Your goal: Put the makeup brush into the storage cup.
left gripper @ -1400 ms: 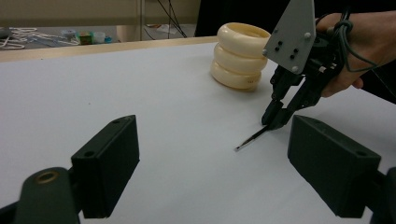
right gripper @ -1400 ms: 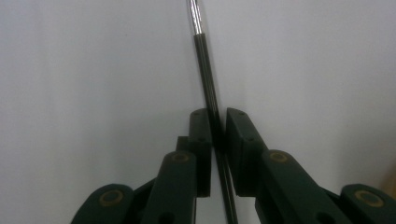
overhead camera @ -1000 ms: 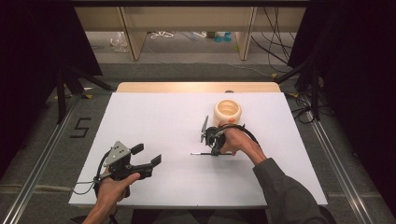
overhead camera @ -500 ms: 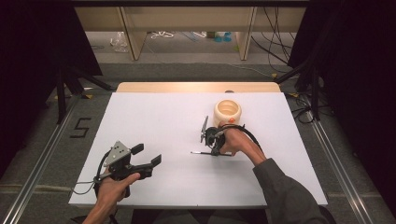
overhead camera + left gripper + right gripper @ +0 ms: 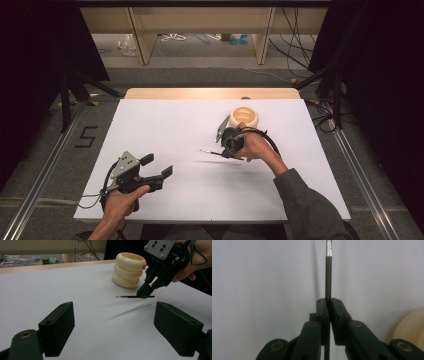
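A thin dark stick (image 5: 210, 152) with a silvery tip hangs nearly level just above the white table (image 5: 165, 125), casting a faint shadow below it. My right gripper (image 5: 223, 153) is shut on the stick, right of the table's centre. In the right gripper view the jaws (image 5: 329, 302) pinch the stick (image 5: 328, 272), which runs straight ahead. A cream ribbed holder (image 5: 244, 117) stands upright just behind that hand. My left gripper (image 5: 157, 165) is held open and empty near the front left. The left gripper view shows its wide jaws (image 5: 115, 325) facing the holder (image 5: 128, 270), the stick (image 5: 127, 296) and the right gripper (image 5: 144, 293).
A bare wooden strip (image 5: 210, 93) borders the table's far edge. Metal rails (image 5: 360, 185) run along the floor on both sides, with a "5" marked (image 5: 86, 136) on the left. Shelving and cables (image 5: 295, 45) lie beyond the table.
My right gripper has lifted the stick slightly, so its shadow now lies apart beneath it. The left gripper has stayed where it was.
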`<action>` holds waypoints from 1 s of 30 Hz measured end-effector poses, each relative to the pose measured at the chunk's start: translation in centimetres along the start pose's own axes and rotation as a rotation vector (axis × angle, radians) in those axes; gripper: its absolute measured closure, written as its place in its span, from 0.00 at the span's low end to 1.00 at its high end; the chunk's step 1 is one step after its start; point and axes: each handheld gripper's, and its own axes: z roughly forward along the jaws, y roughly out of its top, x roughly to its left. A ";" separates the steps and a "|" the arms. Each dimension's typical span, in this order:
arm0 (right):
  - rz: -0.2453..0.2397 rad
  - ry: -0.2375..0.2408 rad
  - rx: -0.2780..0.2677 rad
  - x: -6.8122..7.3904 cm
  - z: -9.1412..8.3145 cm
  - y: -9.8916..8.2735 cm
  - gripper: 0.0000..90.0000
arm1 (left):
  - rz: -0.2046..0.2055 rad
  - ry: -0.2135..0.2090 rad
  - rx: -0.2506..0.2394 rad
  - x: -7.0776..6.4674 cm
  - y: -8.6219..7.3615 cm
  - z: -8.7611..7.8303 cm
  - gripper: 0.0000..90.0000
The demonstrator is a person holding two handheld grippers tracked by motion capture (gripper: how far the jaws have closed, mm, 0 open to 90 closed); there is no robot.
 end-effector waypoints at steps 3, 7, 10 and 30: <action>0.019 -0.008 -0.062 -0.3 -0.7 -0.1 0.95 | 0.001 0.000 -0.001 0.0 0.0 0.0 0.18; 0.070 -0.018 -0.151 -0.7 -1.6 -0.3 0.95 | 0.000 0.000 0.000 0.0 0.0 0.0 0.18; 0.096 -0.045 -0.221 -1.0 -2.4 -0.4 0.95 | 0.000 -0.001 0.001 0.0 0.0 0.0 0.18; 0.283 -0.163 -0.651 -3.1 -7.4 -2.2 0.95 | -0.012 0.003 0.001 0.1 0.0 0.0 0.18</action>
